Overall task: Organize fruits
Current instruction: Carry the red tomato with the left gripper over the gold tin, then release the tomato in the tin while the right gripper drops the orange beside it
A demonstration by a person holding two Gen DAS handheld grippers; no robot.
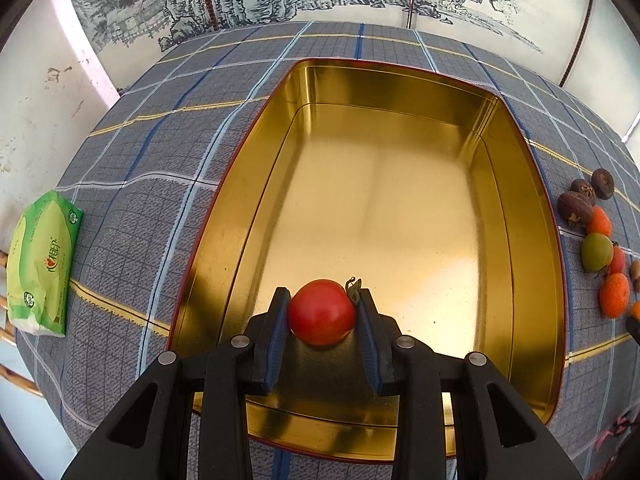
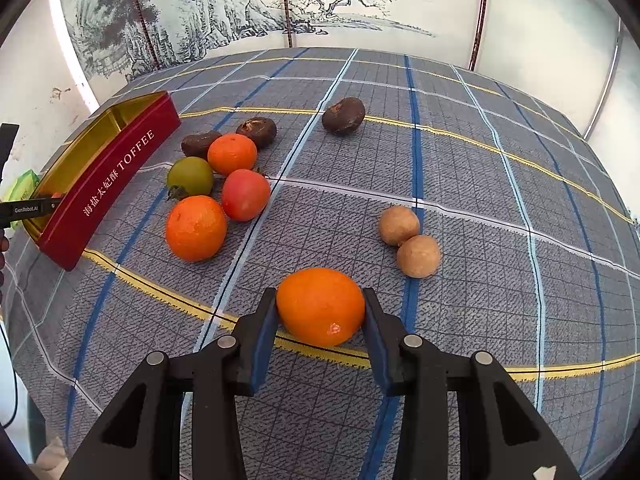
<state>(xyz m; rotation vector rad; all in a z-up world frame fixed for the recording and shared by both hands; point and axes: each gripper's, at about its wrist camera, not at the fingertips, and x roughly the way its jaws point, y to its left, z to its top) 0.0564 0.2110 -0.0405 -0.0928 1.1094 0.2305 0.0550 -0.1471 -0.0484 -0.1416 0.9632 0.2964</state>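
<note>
Red tomato [image 1: 322, 312] sits pinched between the pads of my left gripper [image 1: 323, 314], low over the near end of the gold tin [image 1: 536, 216]. My right gripper [image 2: 320, 312] clasps an orange [image 2: 320, 306] against the checked cloth [image 2: 500, 200]. More fruit lies loose beside the tin: two oranges, a green tomato [image 2: 190, 177], brown ones.

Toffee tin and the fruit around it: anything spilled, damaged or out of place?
Nothing stands out. The toffee tin sits flat, holding nothing but the red tomato in the left gripper. The right gripper holds an orange; the loose fruit looks intact.
</note>
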